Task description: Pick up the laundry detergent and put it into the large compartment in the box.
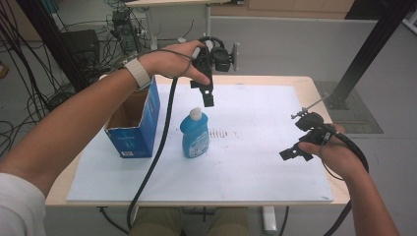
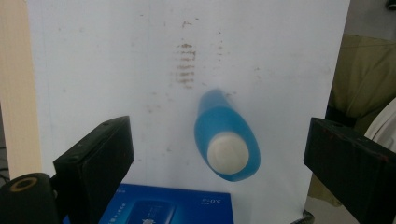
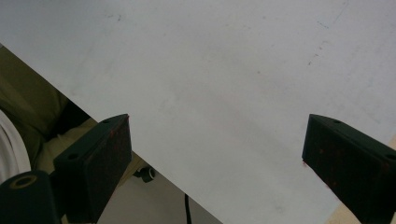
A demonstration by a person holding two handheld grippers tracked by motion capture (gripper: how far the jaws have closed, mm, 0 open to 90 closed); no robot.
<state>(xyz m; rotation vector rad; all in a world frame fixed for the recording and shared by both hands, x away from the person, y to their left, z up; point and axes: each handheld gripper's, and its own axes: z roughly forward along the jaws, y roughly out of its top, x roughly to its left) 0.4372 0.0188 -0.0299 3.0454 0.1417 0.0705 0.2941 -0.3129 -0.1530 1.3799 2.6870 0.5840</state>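
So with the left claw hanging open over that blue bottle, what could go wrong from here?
1. The blue bottle is tall and stands upright, so a slightly off-centre descent of the left claw could knock it over.
2. The open blue box stands close beside the bottle; a wide-open jaw might clip its wall.
3. The left claw's cable drapes across the white board right next to the bottle and could drag against it.

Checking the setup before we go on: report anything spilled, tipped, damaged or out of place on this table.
Nothing is tipped or spilled: the blue bottle stands upright with its cap on, beside the open blue box. The only oddity is a patch of brownish smudges on the white board next to the bottle.
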